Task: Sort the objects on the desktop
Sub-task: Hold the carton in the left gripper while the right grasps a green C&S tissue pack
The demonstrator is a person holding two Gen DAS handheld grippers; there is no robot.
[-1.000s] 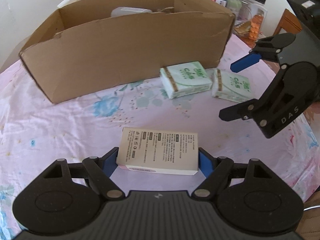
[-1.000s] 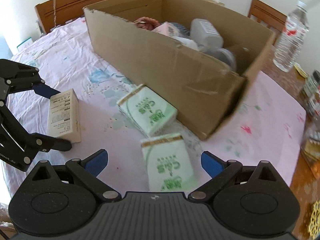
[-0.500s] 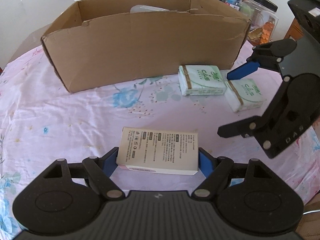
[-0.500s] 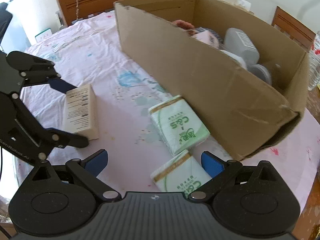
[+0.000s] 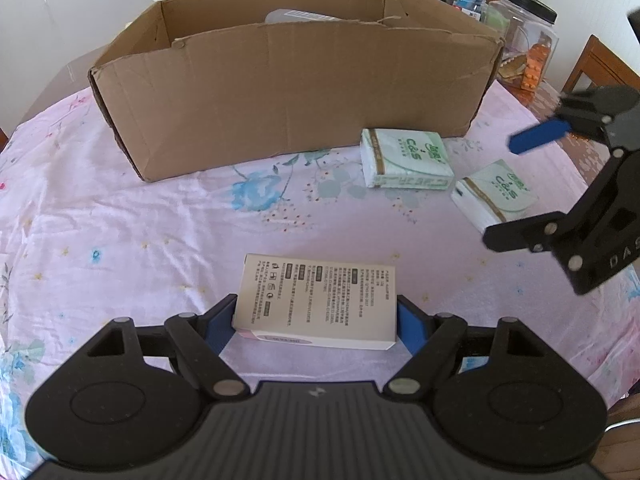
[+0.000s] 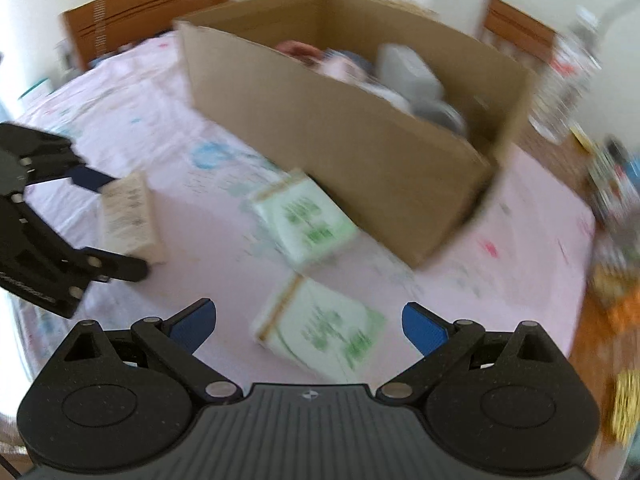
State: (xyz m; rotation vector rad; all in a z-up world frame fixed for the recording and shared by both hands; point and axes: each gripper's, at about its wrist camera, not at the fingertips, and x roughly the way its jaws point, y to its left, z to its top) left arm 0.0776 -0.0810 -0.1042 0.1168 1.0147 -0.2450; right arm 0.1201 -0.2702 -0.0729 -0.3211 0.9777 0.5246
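Note:
My left gripper (image 5: 316, 314) is shut on a white printed carton (image 5: 320, 296), held low over the pink floral tablecloth (image 5: 120, 220). From the right wrist view, the same carton (image 6: 128, 216) sits between the left gripper's (image 6: 116, 224) fingers. Two green-and-white tissue packs (image 5: 404, 158) (image 5: 496, 194) lie in front of the open cardboard box (image 5: 288, 92). My right gripper (image 6: 308, 316) is open, hovering just over the nearer pack (image 6: 324, 336); the other pack (image 6: 308, 220) lies beyond it. The right wrist view is blurred.
The cardboard box (image 6: 360, 140) holds several items, including a grey container. A clear plastic jar (image 5: 524, 52) and small bottles stand behind its right end. A water bottle (image 6: 568, 80) is at the far right, and wooden chairs (image 6: 140, 12) stand around the table.
My left gripper, still holding the carton, has swung so the cardboard box now sits centred ahead. The right gripper has drifted toward the right edge of the left view and is moving.

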